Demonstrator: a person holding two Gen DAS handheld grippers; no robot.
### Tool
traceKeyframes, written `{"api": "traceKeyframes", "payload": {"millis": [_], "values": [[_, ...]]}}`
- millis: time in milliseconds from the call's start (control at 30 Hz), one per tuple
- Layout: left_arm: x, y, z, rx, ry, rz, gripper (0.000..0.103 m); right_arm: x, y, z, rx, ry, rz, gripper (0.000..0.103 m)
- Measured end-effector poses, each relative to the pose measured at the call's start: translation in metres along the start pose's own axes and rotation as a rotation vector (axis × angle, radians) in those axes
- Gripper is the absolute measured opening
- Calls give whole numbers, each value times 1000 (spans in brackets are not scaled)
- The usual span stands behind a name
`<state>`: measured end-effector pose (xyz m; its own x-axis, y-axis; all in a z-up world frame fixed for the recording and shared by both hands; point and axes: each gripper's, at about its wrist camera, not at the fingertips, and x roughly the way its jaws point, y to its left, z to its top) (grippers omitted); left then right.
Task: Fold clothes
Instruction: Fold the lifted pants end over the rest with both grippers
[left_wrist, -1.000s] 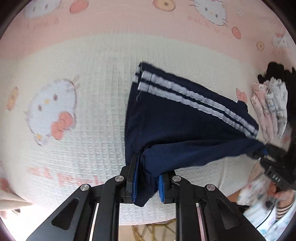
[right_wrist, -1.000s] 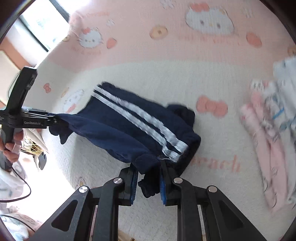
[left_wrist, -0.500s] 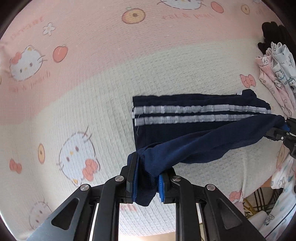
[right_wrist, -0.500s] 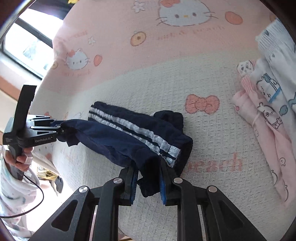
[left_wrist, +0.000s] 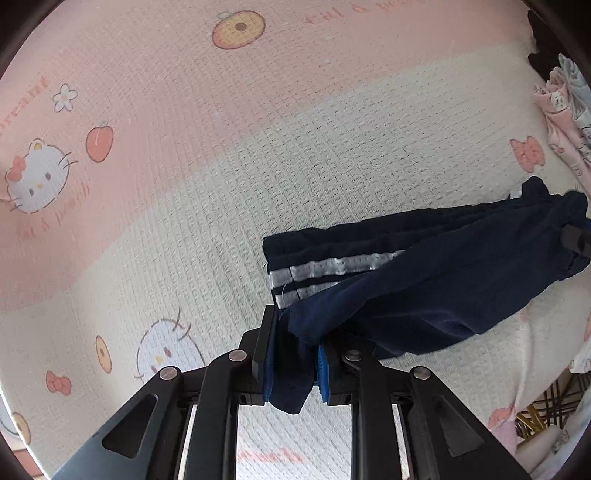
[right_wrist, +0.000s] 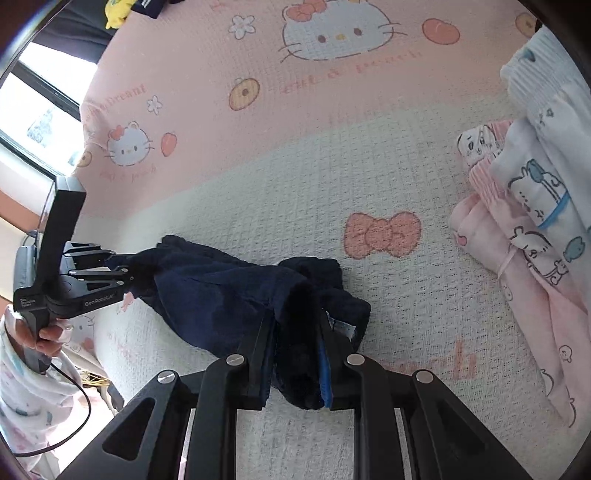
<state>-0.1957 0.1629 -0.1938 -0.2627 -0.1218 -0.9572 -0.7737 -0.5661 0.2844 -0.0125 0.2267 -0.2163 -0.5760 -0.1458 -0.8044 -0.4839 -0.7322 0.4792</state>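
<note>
both grippers, left (left_wrist: 293, 363) and right (right_wrist: 297, 363), are clamping the shorts (left_wrist: 424, 280), carrying the raised edge over the stripes, so the fold's nearly closing.

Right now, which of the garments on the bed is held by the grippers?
The navy shorts with white side stripes. The left gripper and right gripper each pinch one end. The pink and white clothes lie apart, untouched.
</note>
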Motion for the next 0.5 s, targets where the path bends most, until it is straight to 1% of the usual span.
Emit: {"api": "traceKeyframes", "payload": {"millis": [67,233,333,400,433,467,500], "values": [[5,0,3,6,4,1,18,6,-3,0,4,16,-12,20],[16,3,7,-6,11,-19,18,6,-6,1,4,15,-14,18],[22,3,9,-16,16,-15,22,6,-7,1,5,12,-18,18],[26,2,9,-15,7,6,31,6,-7,1,5,11,-22,18],[27,3,9,-14,-2,27,41,6,-6,1,2,10,-26,18],[29,3,9,-13,-11,47,53,6,-5,0,-5,9,-33,18],[30,3,9,-12,-20,68,58,6,-4,0,-12,8,-39,18]]}}
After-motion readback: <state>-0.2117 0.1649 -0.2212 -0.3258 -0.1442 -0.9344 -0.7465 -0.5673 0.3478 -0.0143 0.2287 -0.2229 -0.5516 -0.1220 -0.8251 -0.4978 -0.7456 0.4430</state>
